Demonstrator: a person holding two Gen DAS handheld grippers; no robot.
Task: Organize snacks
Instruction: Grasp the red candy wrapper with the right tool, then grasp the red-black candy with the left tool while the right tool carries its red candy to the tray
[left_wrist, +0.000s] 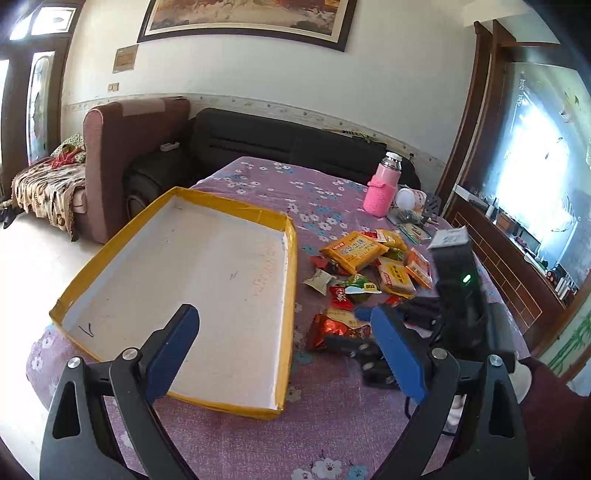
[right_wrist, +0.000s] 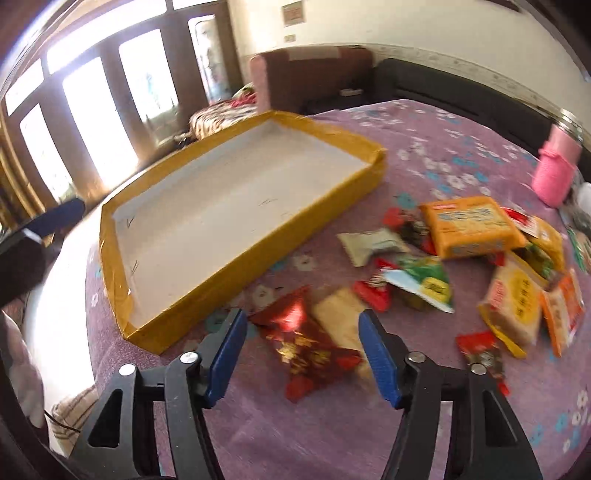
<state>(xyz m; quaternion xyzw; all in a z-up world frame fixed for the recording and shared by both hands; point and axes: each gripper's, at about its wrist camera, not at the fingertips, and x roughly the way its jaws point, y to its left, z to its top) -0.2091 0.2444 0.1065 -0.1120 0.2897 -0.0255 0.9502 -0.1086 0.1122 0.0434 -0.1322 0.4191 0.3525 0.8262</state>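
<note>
**A:** Beside the tray's right wall, left-wrist view first: left gripper (left_wrist: 286, 338) hangs over the tray (left_wrist: 291, 254), jaws wide apart, nothing between them. Tray is shallow, yellow-taped rim, white floor bare. Its near edge sits close to the table (left_wrist: 332, 435) edge.

**B:** Snacks?

**A:** Snack pile (left_wrist: 373, 269) lies right of the tray, apart from its wall, a strip of purple cloth between. Pink bottle (left_wrist: 382, 188) stands beyond the pile. Right gripper (left_wrist: 365, 325) is low over the red packet (left_wrist: 334, 330), just off the tray's near right corner.

**B:** Right-wrist view?

**A:** Blurred. Right gripper (right_wrist: 303, 350) straddles the red packet (right_wrist: 308, 347), which lies flat on the cloth just beside the tray (right_wrist: 258, 258) wall's near end. Jaws partly apart, pads not pressing on it. A pale packet (right_wrist: 341, 317) touches the red one. Rest of the snack pile (right_wrist: 476, 254) spreads away from the tray. Open cloth runs along the whole wall.
</note>
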